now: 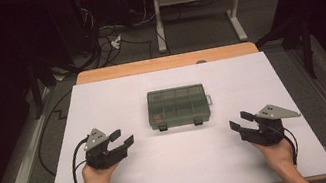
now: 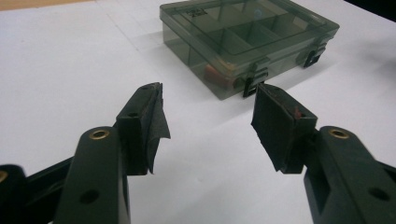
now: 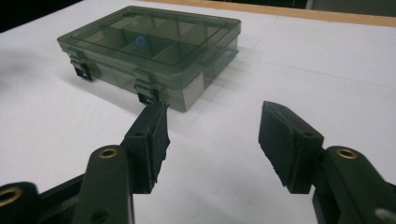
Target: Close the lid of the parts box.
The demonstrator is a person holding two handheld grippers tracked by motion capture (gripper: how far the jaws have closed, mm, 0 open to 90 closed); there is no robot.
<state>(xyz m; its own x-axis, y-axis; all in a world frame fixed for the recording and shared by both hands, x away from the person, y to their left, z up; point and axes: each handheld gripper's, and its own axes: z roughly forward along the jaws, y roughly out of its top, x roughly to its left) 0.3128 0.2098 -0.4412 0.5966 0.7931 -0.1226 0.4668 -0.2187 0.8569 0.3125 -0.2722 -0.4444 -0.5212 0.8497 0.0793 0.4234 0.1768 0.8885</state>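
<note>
A smoky transparent compartment box point(image 1: 177, 106) lies flat in the middle of the white table sheet, lid down, with two black latches on its near side. In the left gripper view the box point(image 2: 247, 42) shows a small orange-red item inside a near compartment. My left gripper point(image 1: 122, 137) rests to the box's near left, open, its jaws wide apart and pointing toward the box with nothing between them. My right gripper point(image 1: 241, 121) sits to the near right, also open and empty. From the right gripper view the box point(image 3: 154, 51) lies ahead, beyond the jaws point(image 3: 212, 135).
The white sheet point(image 1: 102, 102) covers a wooden table whose far edge point(image 1: 166, 62) is bare. Beyond it stand a white desk frame point(image 1: 197, 9) and tangled cables on the floor point(image 1: 106, 40). Dark stands flank the table.
</note>
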